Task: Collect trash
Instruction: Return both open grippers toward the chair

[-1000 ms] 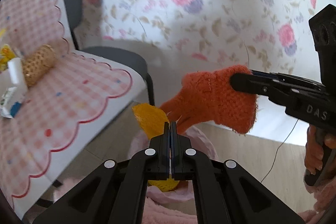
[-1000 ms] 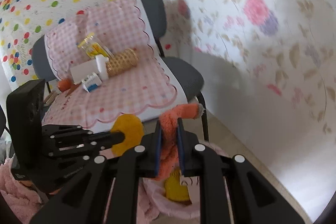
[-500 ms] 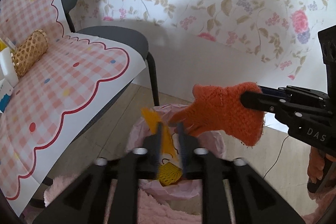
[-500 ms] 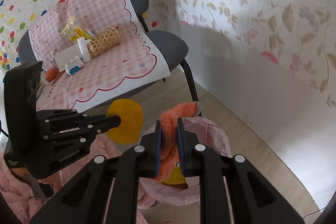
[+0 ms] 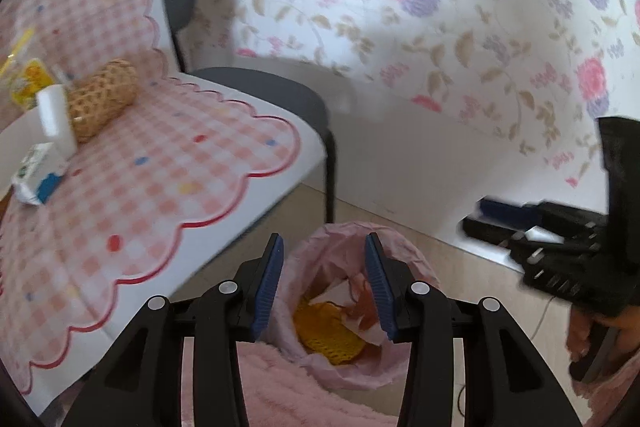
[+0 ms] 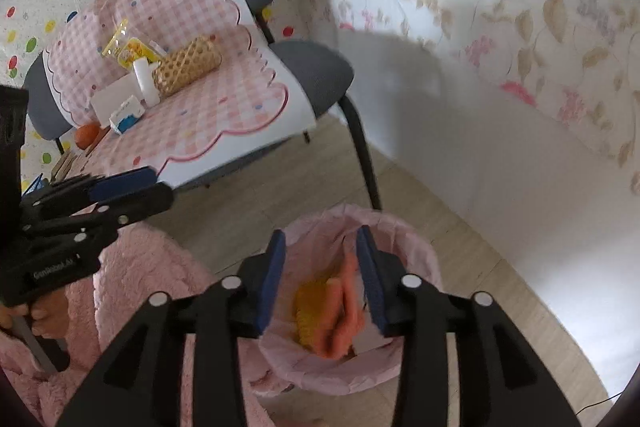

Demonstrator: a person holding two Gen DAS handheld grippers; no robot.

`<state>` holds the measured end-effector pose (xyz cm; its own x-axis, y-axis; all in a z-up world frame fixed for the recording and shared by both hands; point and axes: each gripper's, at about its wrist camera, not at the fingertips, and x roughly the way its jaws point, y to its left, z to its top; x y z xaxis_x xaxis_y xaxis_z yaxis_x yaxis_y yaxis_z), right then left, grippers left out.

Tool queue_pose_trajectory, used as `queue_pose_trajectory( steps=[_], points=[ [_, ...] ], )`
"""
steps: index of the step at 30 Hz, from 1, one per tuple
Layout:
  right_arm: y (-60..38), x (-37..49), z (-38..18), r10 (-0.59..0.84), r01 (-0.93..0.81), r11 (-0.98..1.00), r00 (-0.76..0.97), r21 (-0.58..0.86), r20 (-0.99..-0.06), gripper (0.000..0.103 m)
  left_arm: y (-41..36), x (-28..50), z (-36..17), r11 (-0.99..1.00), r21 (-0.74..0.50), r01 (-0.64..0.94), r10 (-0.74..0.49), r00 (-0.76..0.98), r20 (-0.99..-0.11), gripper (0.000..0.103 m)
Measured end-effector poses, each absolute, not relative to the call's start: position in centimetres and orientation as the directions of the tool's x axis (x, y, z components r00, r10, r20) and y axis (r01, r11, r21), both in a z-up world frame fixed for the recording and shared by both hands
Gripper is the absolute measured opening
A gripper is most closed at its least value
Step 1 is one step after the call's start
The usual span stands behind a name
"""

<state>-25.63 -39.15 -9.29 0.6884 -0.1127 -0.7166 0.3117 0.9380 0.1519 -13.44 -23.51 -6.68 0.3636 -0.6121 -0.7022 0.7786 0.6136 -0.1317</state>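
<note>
A bin lined with a pink bag (image 5: pixel 396 243) (image 6: pixel 416 247) stands on the floor below both grippers. In it lie a yellow mesh piece (image 5: pixel 324 327) (image 6: pixel 310 311) and an orange knit glove (image 6: pixel 344 311) (image 5: pixel 364 307). My left gripper (image 5: pixel 323 247) hangs over the bin, its jaws opening with nothing between them; in the right wrist view the left gripper (image 6: pixel 160 185) shows at the left. My right gripper (image 6: pixel 320 243) also hangs over the bin, its jaws opening and empty; the glove lies loose below them. From the left wrist view the right gripper (image 5: pixel 474 217) sits at the right.
A grey chair (image 6: pixel 316 71) beside the bin carries a pink checked cloth (image 5: pixel 160 179) with a wicker roll (image 5: pixel 102 99), a white bottle (image 5: pixel 54 119), a small carton (image 5: pixel 36 175) and a yellow packet (image 6: pixel 128 51). Fluffy pink fabric (image 6: pixel 132 279) lies near the bin. A flowered wall stands behind.
Both grippers opened. The yellow mesh piece left the left gripper and the orange glove left the right one; both now lie in the bin.
</note>
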Motion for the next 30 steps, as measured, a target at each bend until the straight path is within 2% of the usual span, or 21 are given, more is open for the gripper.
queue_pose_trajectory(
  steps=[5,9,19,30],
  points=[
    [-39.6,-26.8,-5.4,-0.195,0.339,0.934,0.754,0.117,-0.627,0.037,-21.0,-12.4,-6.0,0.668,-0.146,0.73,-0.598,0.409,-0.689,0.044],
    [-39.3,-26.8,-3.8,-0.182,0.32,0.938,0.786,0.137,-0.591,0.037,-18.8,-11.6,-5.8,0.706,-0.148,0.692,-0.575,0.44,-0.69,0.044],
    [-34.1,-20.6,-3.6,-0.028,0.14,0.98,0.795,0.138,-0.606,0.037,-12.0,-9.7,-5.3,0.813,-0.135,0.567,-0.487,0.534,-0.691,0.045],
    [-27.7,-11.5,-2.6,0.116,-0.044,0.991,0.774,0.13,-0.622,0.039,-2.4,-5.2,-3.9,0.937,-0.115,0.331,-0.316,0.656,-0.685,0.049]
  ],
)
